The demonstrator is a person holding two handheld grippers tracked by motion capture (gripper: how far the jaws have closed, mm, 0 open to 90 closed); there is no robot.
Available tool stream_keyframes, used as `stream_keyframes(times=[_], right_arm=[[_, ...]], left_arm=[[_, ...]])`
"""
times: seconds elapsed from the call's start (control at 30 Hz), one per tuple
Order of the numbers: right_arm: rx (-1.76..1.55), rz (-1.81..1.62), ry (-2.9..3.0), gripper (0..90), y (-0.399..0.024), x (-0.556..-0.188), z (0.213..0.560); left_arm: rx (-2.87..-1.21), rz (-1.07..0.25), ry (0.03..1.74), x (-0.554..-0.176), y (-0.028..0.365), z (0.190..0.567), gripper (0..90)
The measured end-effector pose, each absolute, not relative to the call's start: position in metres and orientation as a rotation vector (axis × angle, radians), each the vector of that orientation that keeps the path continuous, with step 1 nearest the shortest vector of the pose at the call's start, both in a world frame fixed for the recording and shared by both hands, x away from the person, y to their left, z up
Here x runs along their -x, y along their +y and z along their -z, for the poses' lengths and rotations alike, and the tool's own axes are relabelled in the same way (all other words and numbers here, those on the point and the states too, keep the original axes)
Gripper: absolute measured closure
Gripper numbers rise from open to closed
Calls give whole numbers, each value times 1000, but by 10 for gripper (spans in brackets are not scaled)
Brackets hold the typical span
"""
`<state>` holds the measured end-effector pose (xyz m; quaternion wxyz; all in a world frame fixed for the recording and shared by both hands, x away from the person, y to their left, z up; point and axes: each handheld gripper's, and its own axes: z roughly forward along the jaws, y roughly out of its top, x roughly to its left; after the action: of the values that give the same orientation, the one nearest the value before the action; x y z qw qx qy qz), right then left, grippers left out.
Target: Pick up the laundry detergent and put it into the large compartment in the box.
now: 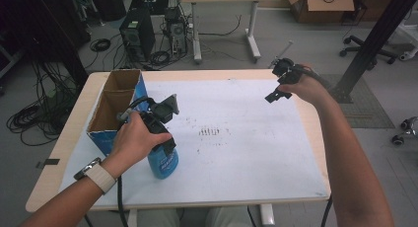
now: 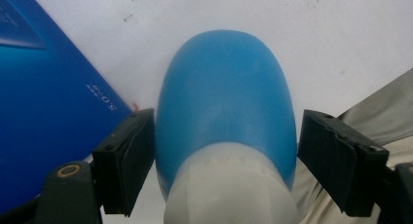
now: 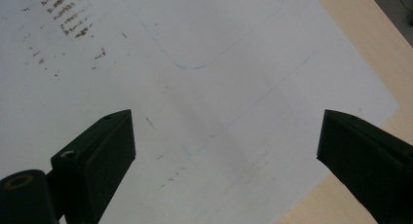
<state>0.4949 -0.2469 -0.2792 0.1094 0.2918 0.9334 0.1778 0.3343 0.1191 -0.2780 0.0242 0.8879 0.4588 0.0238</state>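
Observation:
A blue plastic bottle (image 1: 163,164) with a white neck stands upright on the white sheet near the table's front left. My left gripper (image 1: 166,144) comes down on it from above. In the left gripper view the bottle (image 2: 226,97) sits between the jaws and both black pads (image 2: 131,160) meet its sides. My right gripper (image 1: 277,87) hangs above the far right part of the table. Its jaws stand wide open in the right gripper view (image 3: 226,136), with only stained paper below them.
An open blue cardboard box (image 1: 116,106) with two compartments stands just left of the bottle, close to the left gripper (image 2: 226,151). A white paper sheet (image 1: 246,138) with dark smudges covers the wooden table (image 1: 315,133). Computers, cables and a desk are on the floor beyond.

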Motion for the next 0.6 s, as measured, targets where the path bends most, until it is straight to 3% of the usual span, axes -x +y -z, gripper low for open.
stream_keyframes(times=[0.6], right_arm=[[-848,-521,2747,68,-246,-495,280]], left_arm=[[-2749,-95,1420,-335,120,279,355]])
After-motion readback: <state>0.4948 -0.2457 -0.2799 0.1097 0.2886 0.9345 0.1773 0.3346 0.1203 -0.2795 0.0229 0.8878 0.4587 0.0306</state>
